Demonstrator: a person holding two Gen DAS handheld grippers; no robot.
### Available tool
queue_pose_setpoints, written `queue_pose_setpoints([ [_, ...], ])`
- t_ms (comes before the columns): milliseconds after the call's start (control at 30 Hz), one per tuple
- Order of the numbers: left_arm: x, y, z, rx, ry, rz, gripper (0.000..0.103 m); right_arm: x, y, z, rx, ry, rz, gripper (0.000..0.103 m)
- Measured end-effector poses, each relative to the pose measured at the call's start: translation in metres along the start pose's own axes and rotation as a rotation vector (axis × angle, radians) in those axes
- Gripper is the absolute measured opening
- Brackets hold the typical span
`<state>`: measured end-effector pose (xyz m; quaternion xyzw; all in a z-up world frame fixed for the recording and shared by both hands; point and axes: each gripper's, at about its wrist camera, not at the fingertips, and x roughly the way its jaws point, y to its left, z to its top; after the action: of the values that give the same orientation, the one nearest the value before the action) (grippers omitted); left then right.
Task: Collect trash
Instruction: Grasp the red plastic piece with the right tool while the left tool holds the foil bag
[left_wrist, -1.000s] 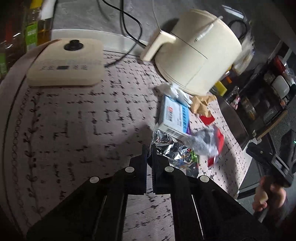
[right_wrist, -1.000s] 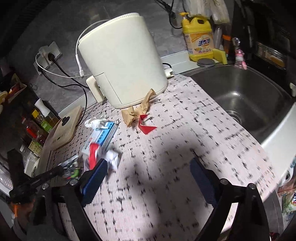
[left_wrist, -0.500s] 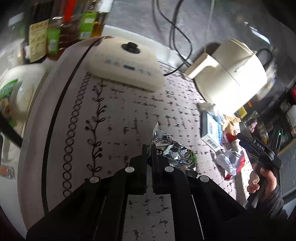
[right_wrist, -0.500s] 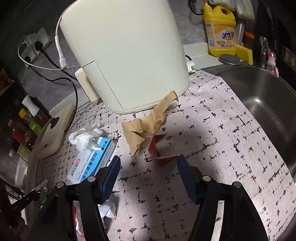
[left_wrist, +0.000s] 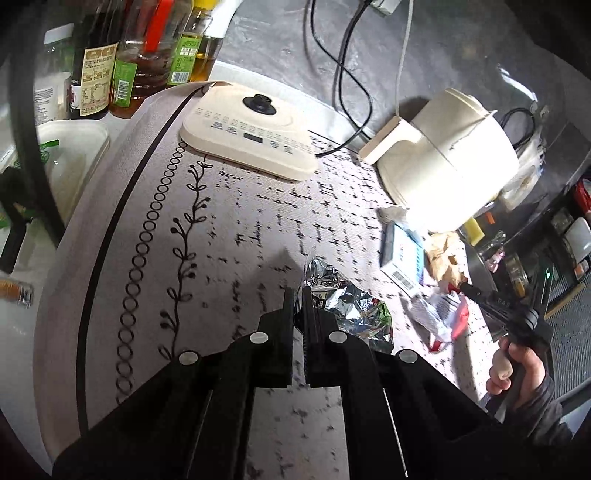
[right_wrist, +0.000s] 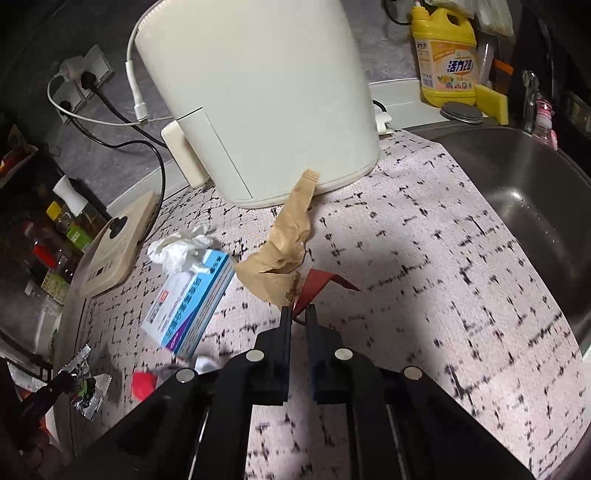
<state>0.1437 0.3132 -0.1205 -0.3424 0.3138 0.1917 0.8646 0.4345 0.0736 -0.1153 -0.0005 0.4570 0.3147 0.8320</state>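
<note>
Patterned matting covers the kitchen counter, where litter lies scattered in front of the cream appliance. Collection looks only begun: the left gripper has its jaws clenched on an edge of the foil wrapper, and the right gripper has its jaws pinched on the red scrap. By my reading, the brown paper, white tissue, blue box and a red-and-white wrapper remain. Only the right view shows the sink and detergent bottle; only the left shows the condiment bottles.
</note>
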Motion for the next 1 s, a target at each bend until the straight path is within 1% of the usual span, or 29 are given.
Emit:
queue_pose_setpoints([
  [133,-0.014,-0.01,-0.012,-0.006,-0.014,-0.018,0.005,-0.022,-0.006,-0.013,0.01,0.002,0.019,0.008],
  [333,-0.013,-0.02,-0.029,-0.009,0.017,-0.036,0.005,-0.052,-0.015,-0.033,-0.003,-0.006,0.019,0.008],
  [467,-0.018,-0.033,-0.034,0.012,0.009,-0.058,0.005,-0.067,-0.022,-0.042,-0.002,-0.003,0.023,0.008],
  [500,-0.019,-0.035,-0.034,0.016,0.008,-0.061,0.005,-0.068,-0.022,-0.044,-0.006,0.008,0.027,0.009],
  [567,-0.021,-0.04,-0.036,0.023,0.005,-0.066,0.005,-0.065,-0.023,-0.05,-0.017,0.056,0.032,0.01],
  [633,-0.022,-0.042,-0.037,0.024,0.003,-0.067,0.005,-0.061,-0.024,-0.056,-0.021,0.083,0.022,0.012],
  [667,-0.023,-0.043,-0.038,0.024,0.002,-0.067,0.005,-0.06,-0.026,-0.059,-0.018,0.094,0.02,0.015],
  [733,-0.025,-0.043,-0.041,0.025,0.002,-0.065,0.005,-0.061,-0.029,-0.062,0.001,0.088,0.029,0.047],
  [800,-0.028,-0.041,-0.043,0.028,0.002,-0.057,0.005,-0.064,-0.032,-0.062,0.015,0.069,0.025,0.048],
  [900,-0.033,-0.032,-0.044,0.014,-0.003,-0.039,0.005,-0.058,-0.037,-0.058,0.034,0.083,0.019,0.048],
  [1000,-0.038,-0.018,-0.044,-0.011,-0.01,-0.019,0.005,-0.05,-0.028,-0.058,-0.016,0.108,0.015,0.047],
])
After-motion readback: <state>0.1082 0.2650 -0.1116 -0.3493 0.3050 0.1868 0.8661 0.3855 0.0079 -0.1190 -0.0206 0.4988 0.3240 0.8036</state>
